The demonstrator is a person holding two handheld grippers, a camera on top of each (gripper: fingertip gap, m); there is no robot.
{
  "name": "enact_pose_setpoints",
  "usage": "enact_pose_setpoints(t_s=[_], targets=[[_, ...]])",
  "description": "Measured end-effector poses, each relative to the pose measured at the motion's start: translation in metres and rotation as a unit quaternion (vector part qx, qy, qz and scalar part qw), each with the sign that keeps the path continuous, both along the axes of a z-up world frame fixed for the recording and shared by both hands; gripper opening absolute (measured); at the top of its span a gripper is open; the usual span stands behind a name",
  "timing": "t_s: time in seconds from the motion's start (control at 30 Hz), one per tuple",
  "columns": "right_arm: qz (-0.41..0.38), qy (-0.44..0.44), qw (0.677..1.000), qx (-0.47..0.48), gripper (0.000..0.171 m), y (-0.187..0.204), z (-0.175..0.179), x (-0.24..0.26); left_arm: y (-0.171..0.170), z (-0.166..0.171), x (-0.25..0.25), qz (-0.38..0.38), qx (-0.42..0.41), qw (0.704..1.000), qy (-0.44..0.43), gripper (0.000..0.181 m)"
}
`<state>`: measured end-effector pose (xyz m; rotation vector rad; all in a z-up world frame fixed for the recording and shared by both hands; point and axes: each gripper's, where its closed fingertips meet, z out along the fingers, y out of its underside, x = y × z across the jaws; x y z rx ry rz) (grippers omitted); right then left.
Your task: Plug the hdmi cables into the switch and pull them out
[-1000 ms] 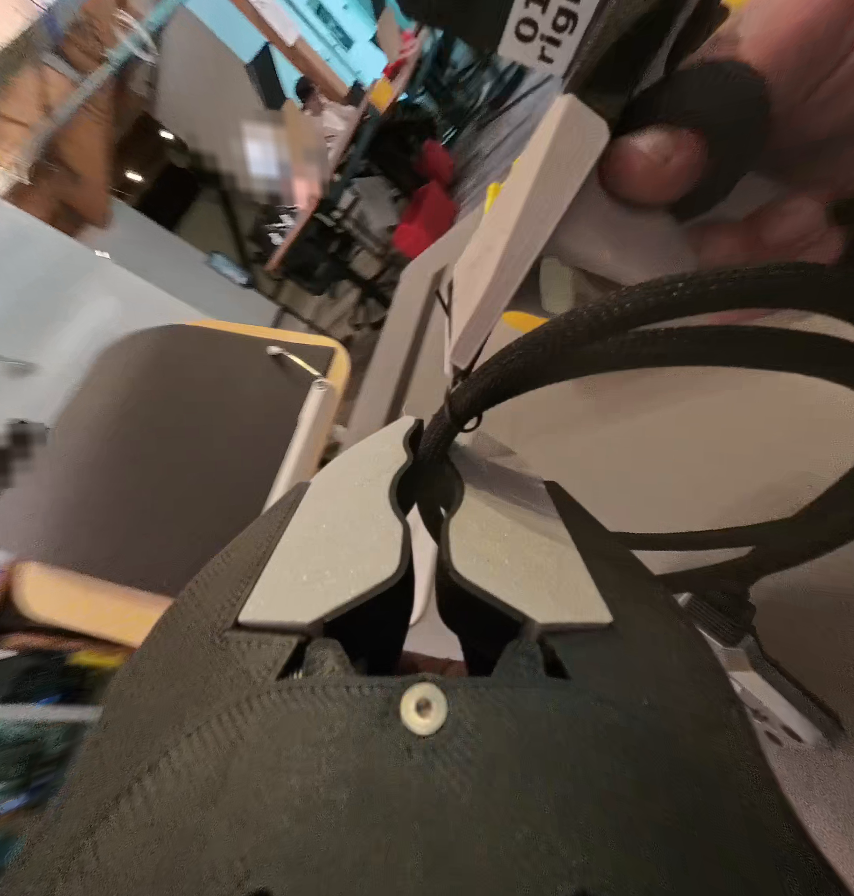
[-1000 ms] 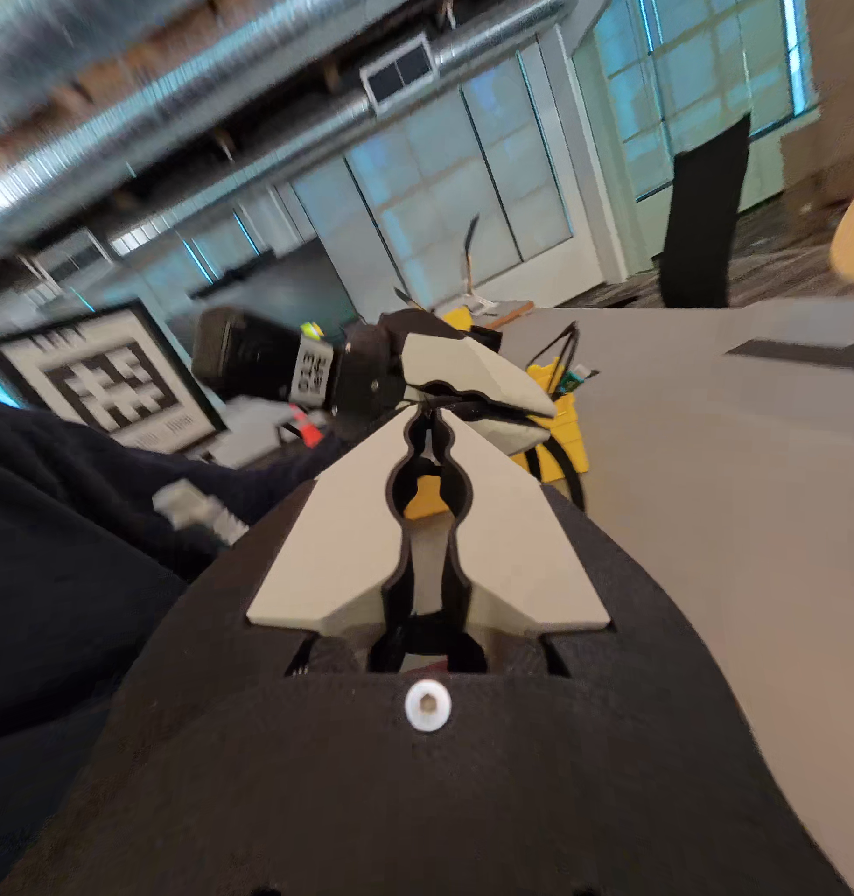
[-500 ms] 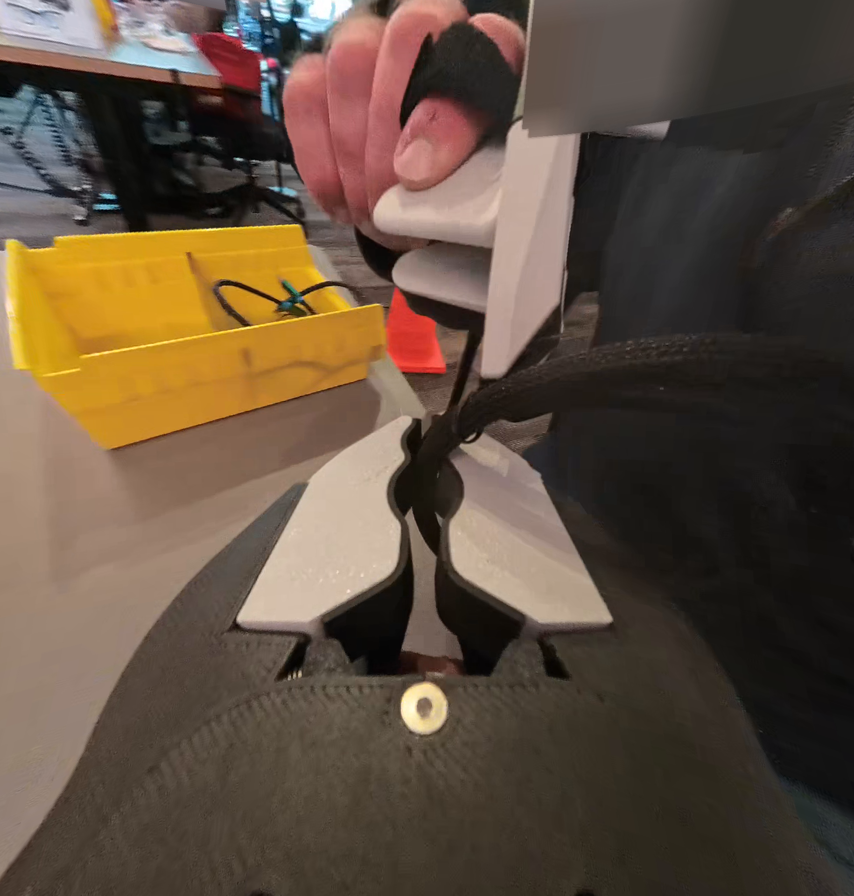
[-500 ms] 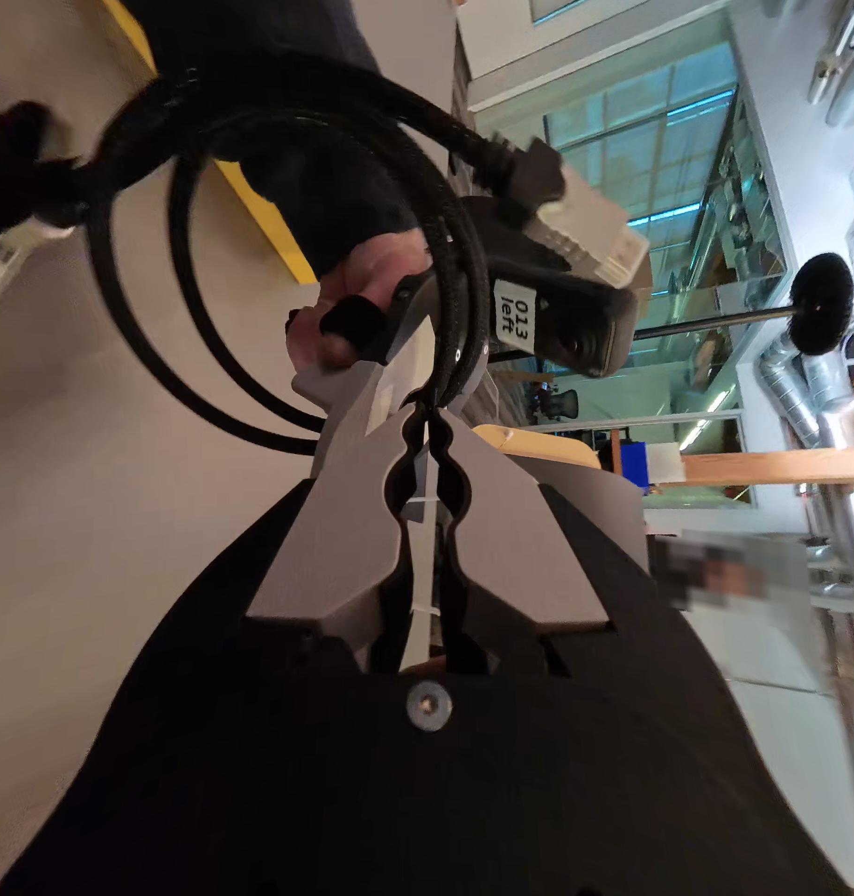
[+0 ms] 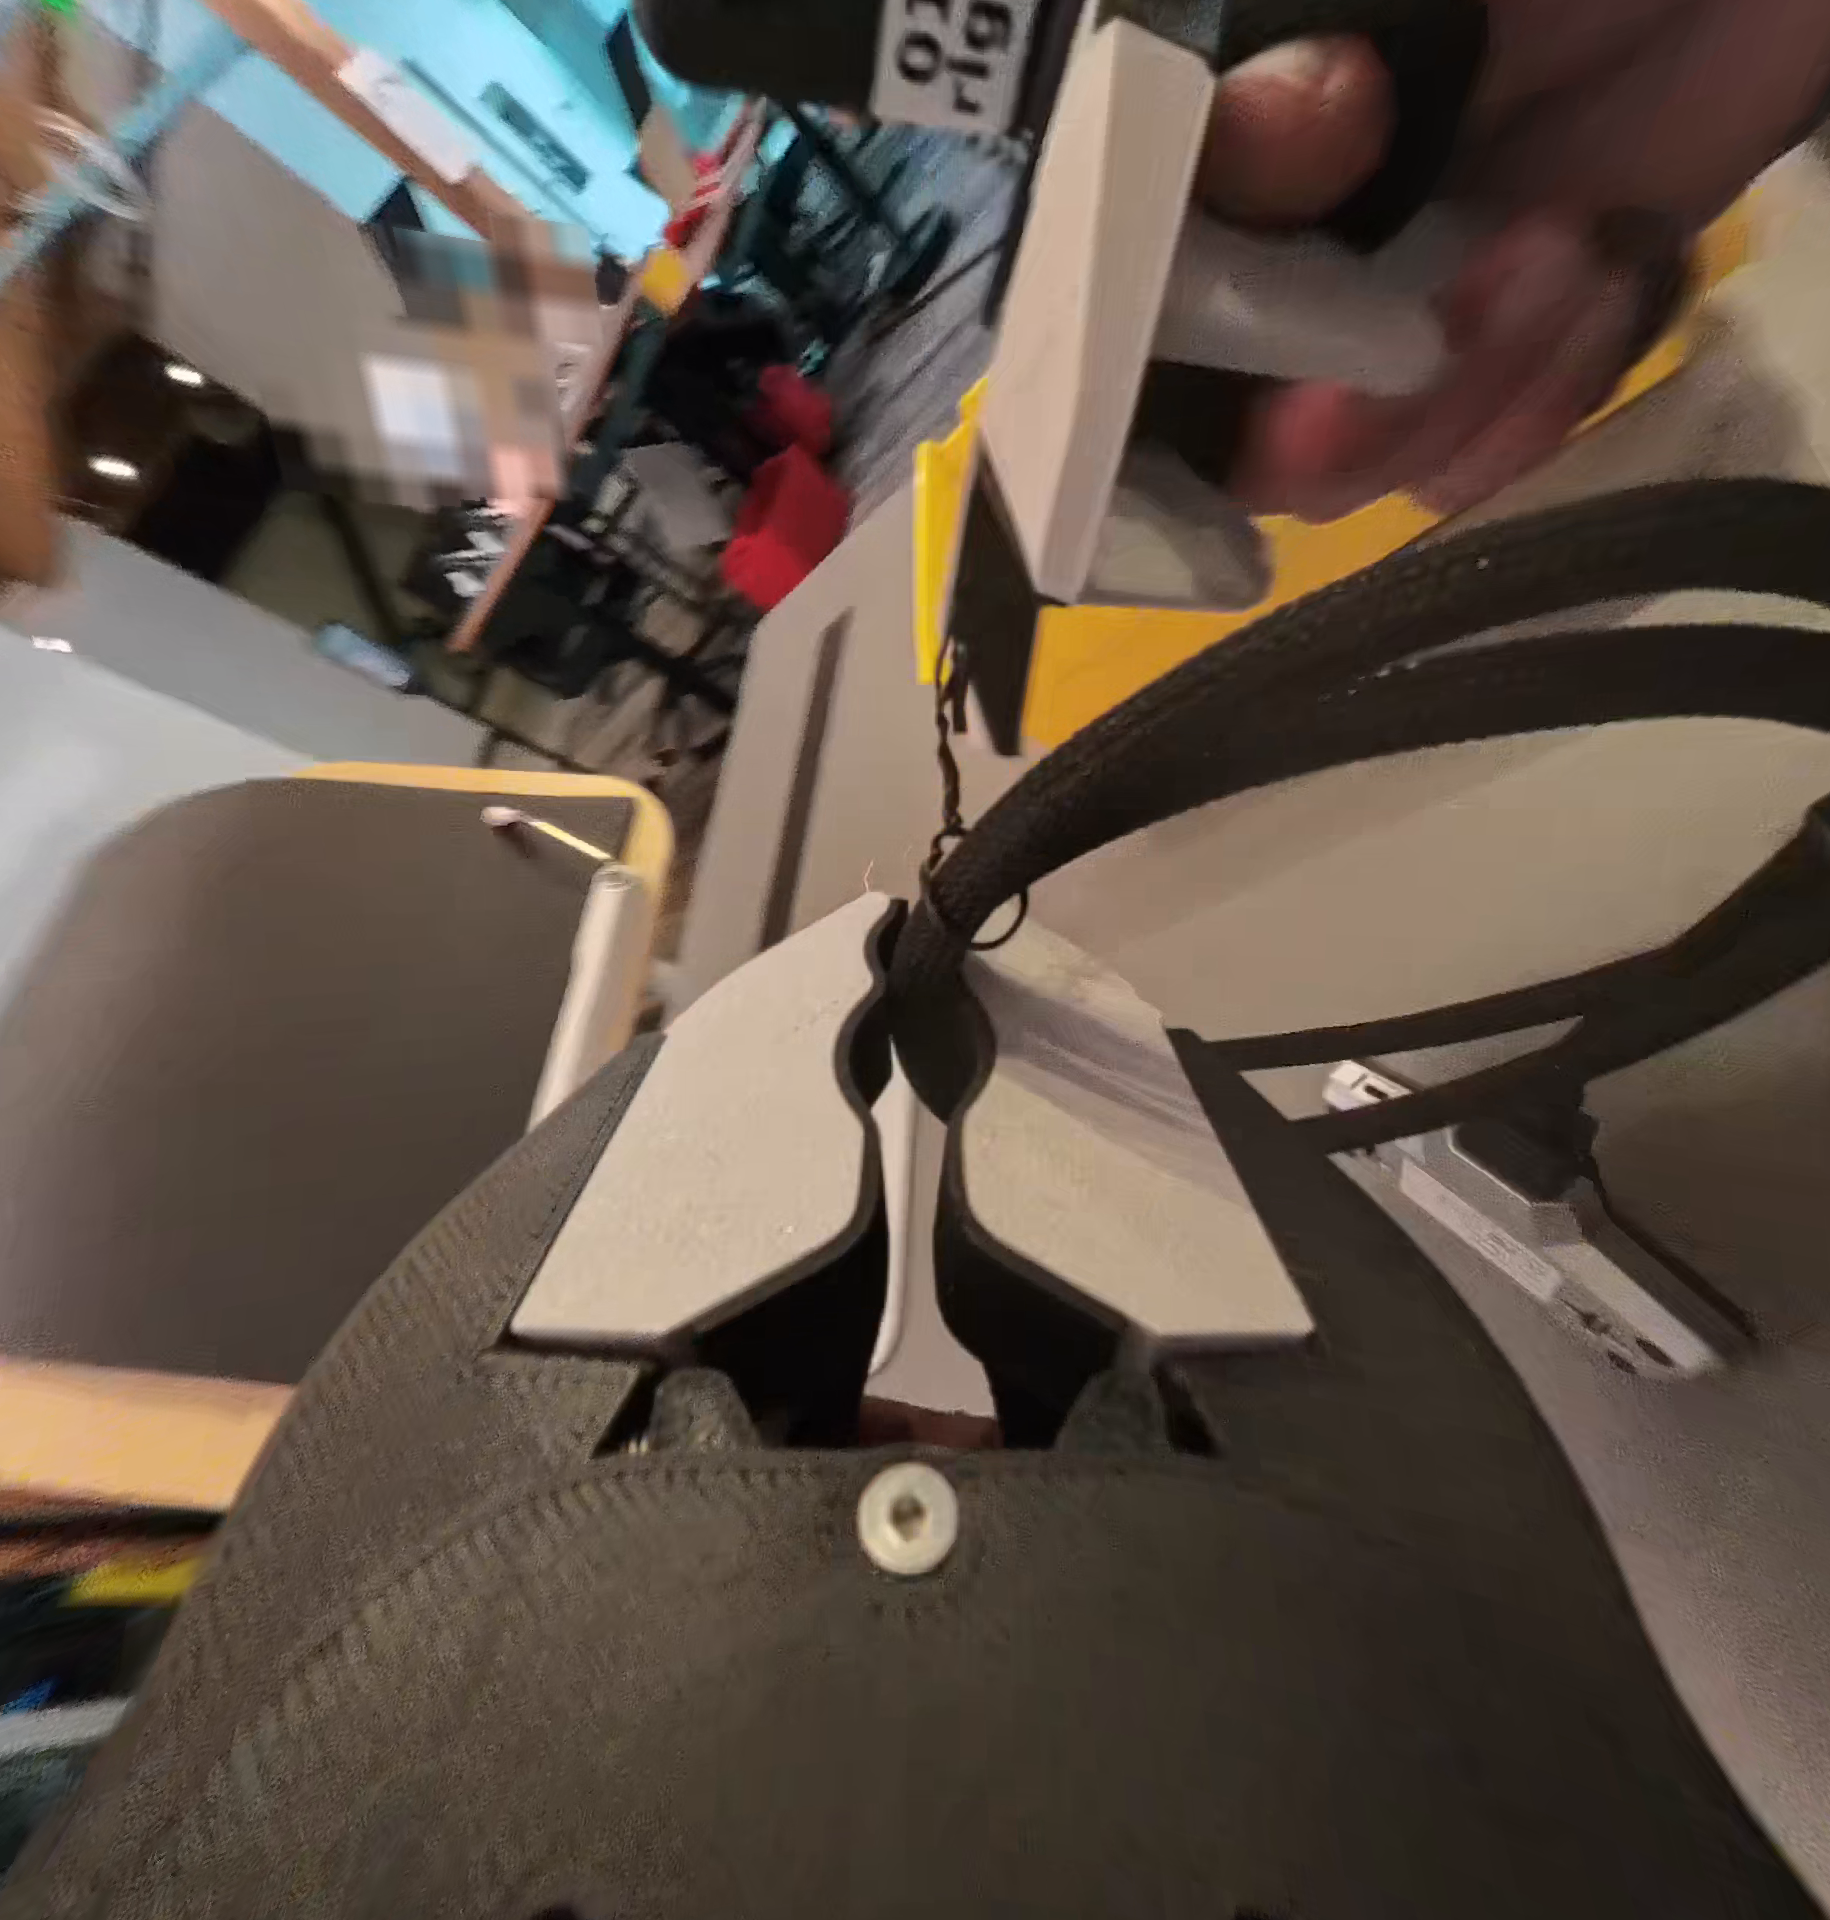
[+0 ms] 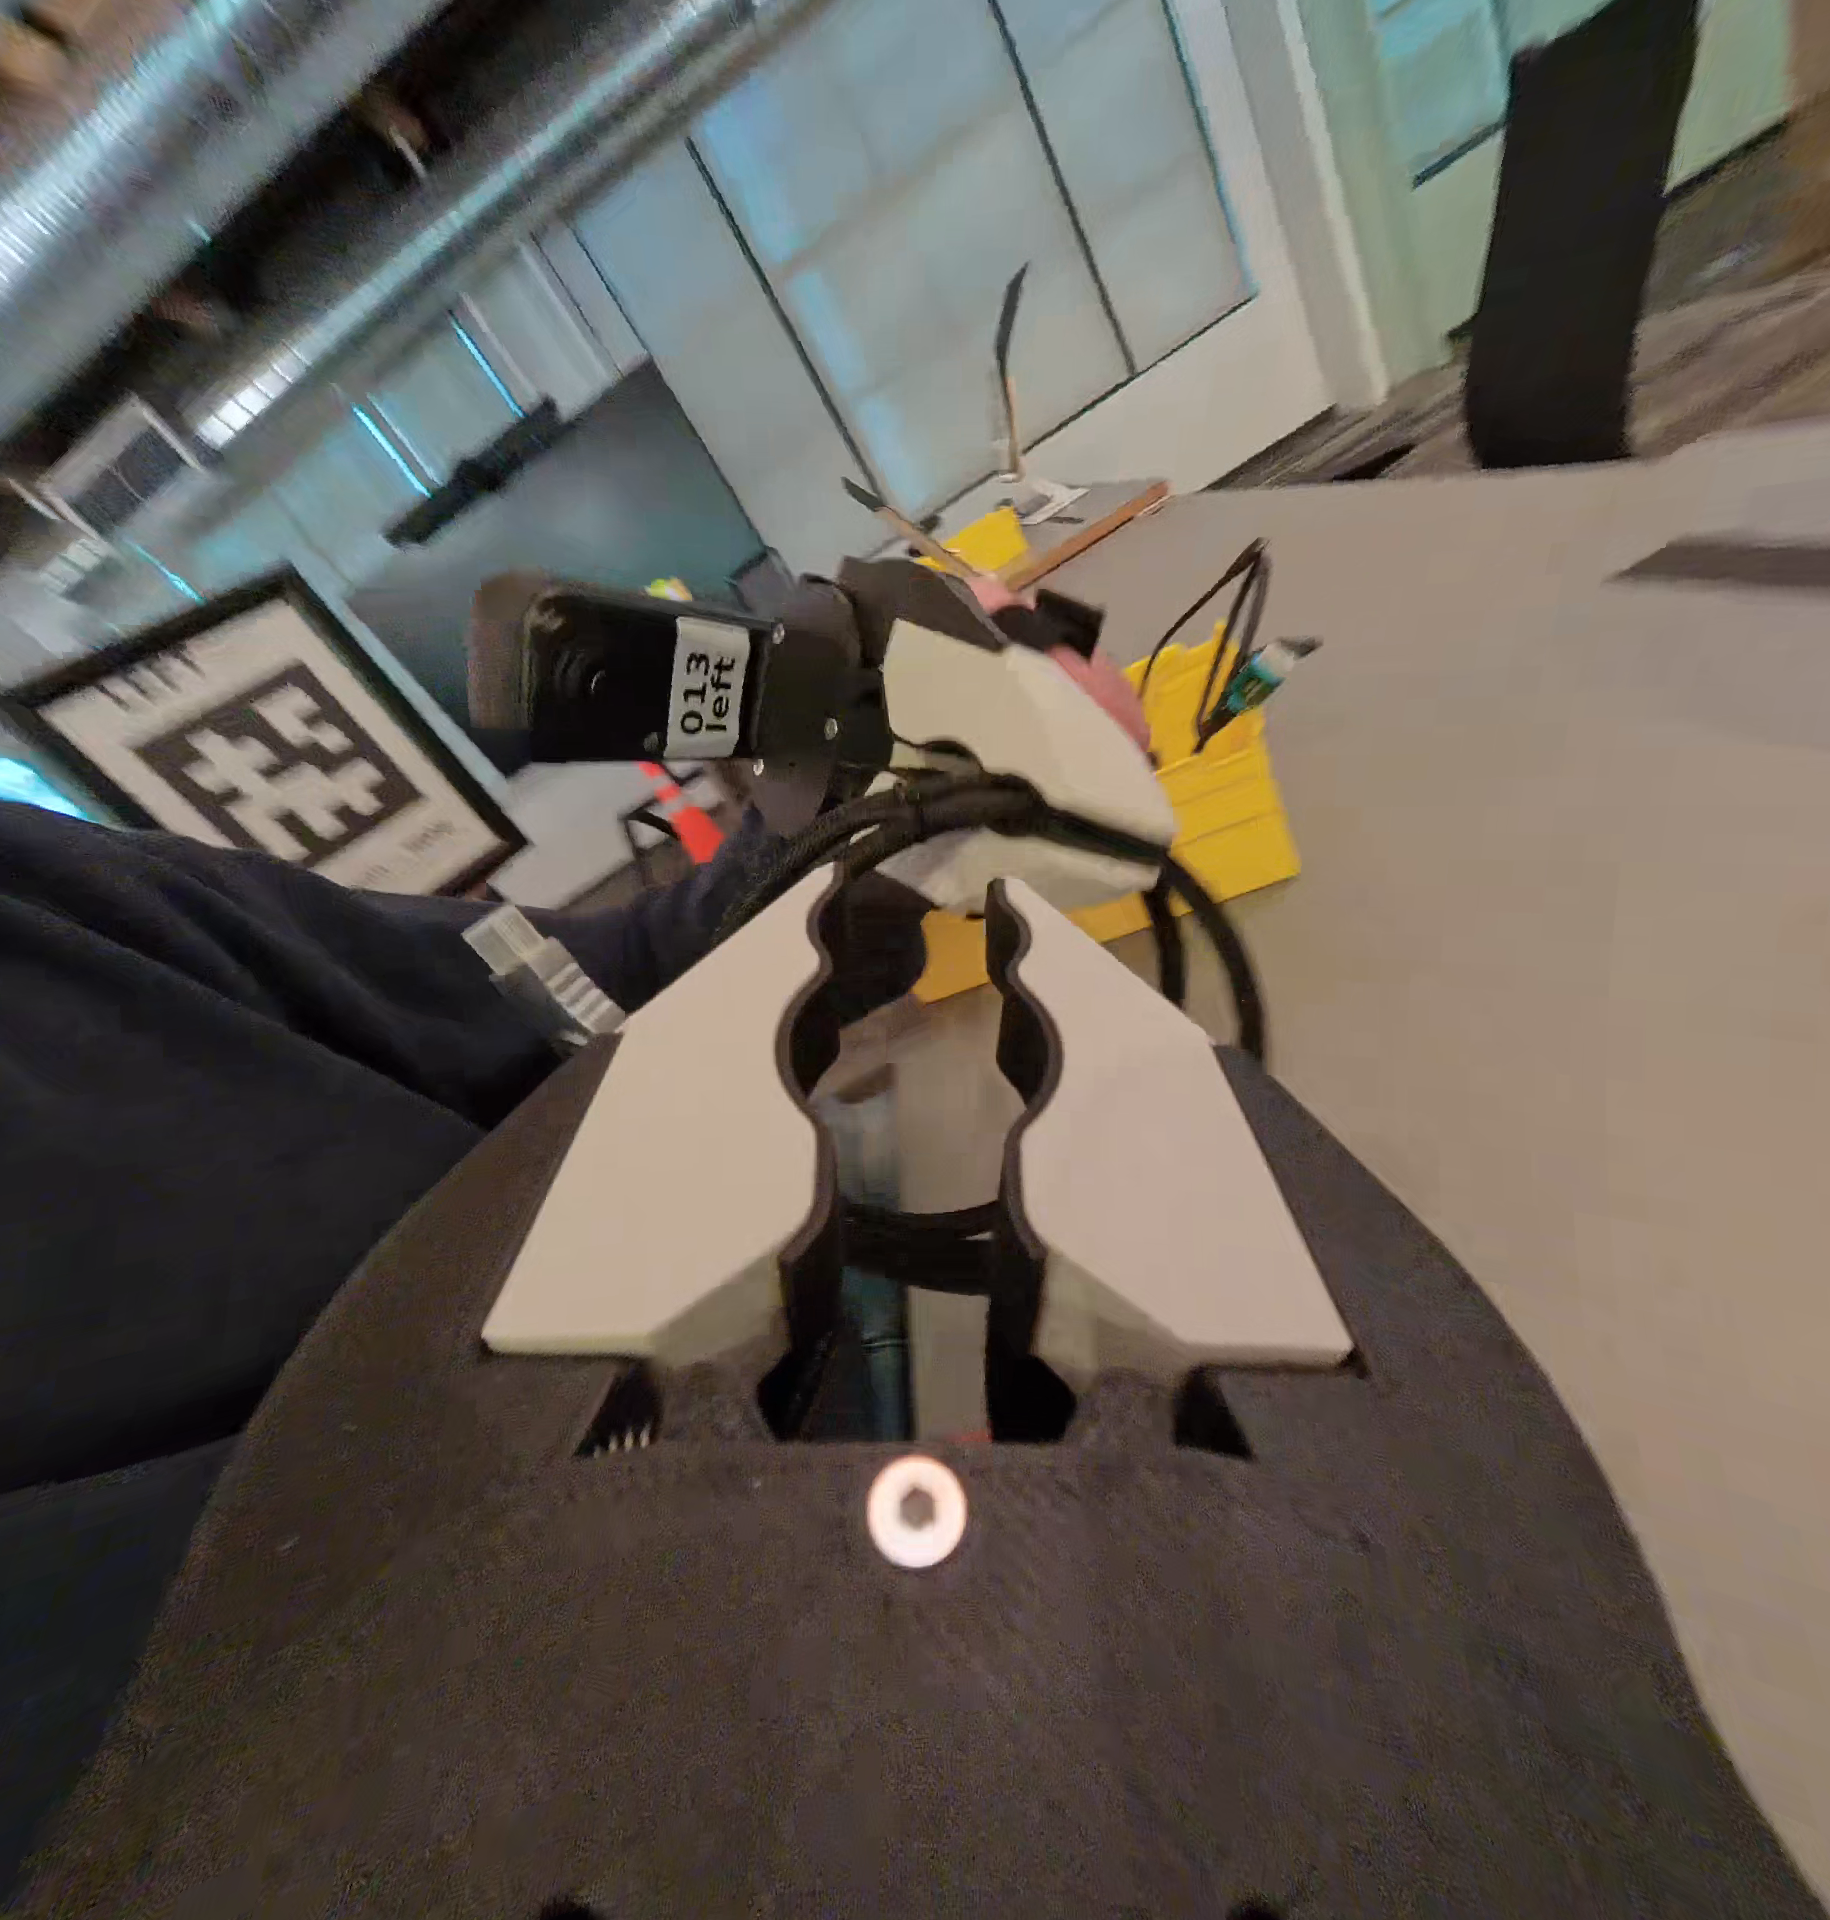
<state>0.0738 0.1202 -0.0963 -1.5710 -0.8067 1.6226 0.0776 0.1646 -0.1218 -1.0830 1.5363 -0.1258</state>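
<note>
We have the left gripper (image 5: 921, 997) clamped on the coiled black HDMI cable (image 5: 1306, 675), which is pinched at the jaw tips and loops away toward 2 o'clock above the grey table (image 5: 1358, 894). Our right gripper (image 6: 916, 914) stands parted and empty, with the cable bundle just beyond its tips at 12 o'clock. A yellow bin (image 6: 1228, 831) sits behind.

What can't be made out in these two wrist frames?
- Switch: in neither view.
- Braided cable: loop cut off by the right edge, left wrist view.
- Hand: motion-blurred, left wrist view.
- Silver plug: blurred, partly behind the right tongs, right wrist view.
</note>
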Motion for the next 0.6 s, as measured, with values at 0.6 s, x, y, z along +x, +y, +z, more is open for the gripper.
enact_pose_setpoints(t_s=[0.6], targets=[[0.009,0.073,0.983,-0.166,0.025,0.008,-0.029,0.002,0.015,-0.001,0.005,0.122,0.260,0.955,0.078,0.003]])
